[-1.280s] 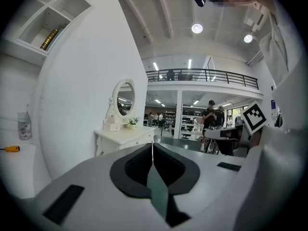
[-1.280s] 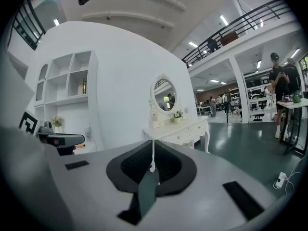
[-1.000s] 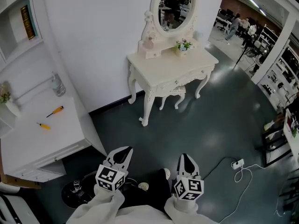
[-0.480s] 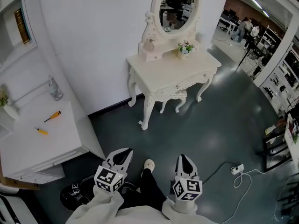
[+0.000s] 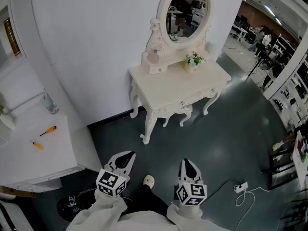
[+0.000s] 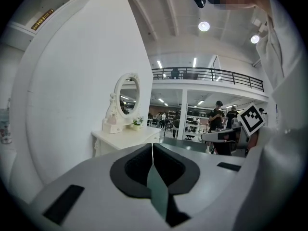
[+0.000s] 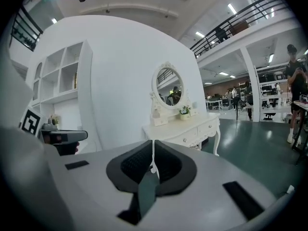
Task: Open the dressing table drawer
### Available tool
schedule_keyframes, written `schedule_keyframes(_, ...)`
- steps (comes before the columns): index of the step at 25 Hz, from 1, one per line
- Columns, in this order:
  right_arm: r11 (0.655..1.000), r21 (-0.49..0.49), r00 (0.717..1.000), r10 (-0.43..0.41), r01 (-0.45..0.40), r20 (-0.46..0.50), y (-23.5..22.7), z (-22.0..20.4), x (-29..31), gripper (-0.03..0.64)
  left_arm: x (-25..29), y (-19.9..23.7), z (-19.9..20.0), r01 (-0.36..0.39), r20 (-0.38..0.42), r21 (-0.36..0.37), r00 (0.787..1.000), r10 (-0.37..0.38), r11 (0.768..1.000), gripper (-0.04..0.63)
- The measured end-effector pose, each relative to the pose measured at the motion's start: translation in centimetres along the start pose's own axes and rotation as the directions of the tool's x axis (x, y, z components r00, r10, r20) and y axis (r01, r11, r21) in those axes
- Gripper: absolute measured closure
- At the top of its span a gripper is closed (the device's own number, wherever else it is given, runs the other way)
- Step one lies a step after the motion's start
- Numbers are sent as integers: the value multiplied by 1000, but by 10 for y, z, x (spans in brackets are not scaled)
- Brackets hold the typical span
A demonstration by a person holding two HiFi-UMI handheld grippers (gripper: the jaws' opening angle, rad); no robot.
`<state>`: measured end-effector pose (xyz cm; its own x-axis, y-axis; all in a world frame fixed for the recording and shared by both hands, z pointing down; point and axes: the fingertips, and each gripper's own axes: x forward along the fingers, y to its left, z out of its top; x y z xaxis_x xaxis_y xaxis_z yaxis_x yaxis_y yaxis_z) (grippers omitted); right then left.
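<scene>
White wall (image 5: 96, 42) and dark grey floor (image 5: 226, 143) fill the head view. A white counter (image 5: 33, 162) stands at the left edge. The cream dressing table (image 5: 168, 85) stands against the wall near the top centre, well apart from both grippers, on curved legs. An oval mirror (image 5: 186, 13) rises upright from the back of its top. A matching stool (image 5: 174, 113) is tucked under the table. The drawer (image 5: 192, 99) sits in the table's front rail, flush and closed, facing the floor side.

The left gripper (image 5: 126, 156) and the right gripper (image 5: 186, 161) are held side by side at the bottom of the view, both pointing toward the table, each with its marker cube nearest the sleeves. In the left gripper view the left gripper's jaws meet along a thin line, with nothing between them. The right gripper's jaws in the right gripper view are likewise pressed together and empty.

A small pot of flowers (image 5: 193, 60) stands on the tabletop beside the mirror base. Two screwdrivers (image 5: 48, 131) lie on the counter.
</scene>
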<state>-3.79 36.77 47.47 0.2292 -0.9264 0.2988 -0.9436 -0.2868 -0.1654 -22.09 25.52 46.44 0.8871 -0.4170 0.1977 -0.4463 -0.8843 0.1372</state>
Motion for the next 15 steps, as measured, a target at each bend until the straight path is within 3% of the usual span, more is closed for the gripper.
schedule_keyframes(15, 1000, -1, 1000, 19, -19, -11, -45, 24, 92, 580, 83, 46, 15, -56, -13, -7, 998, 56, 998, 575)
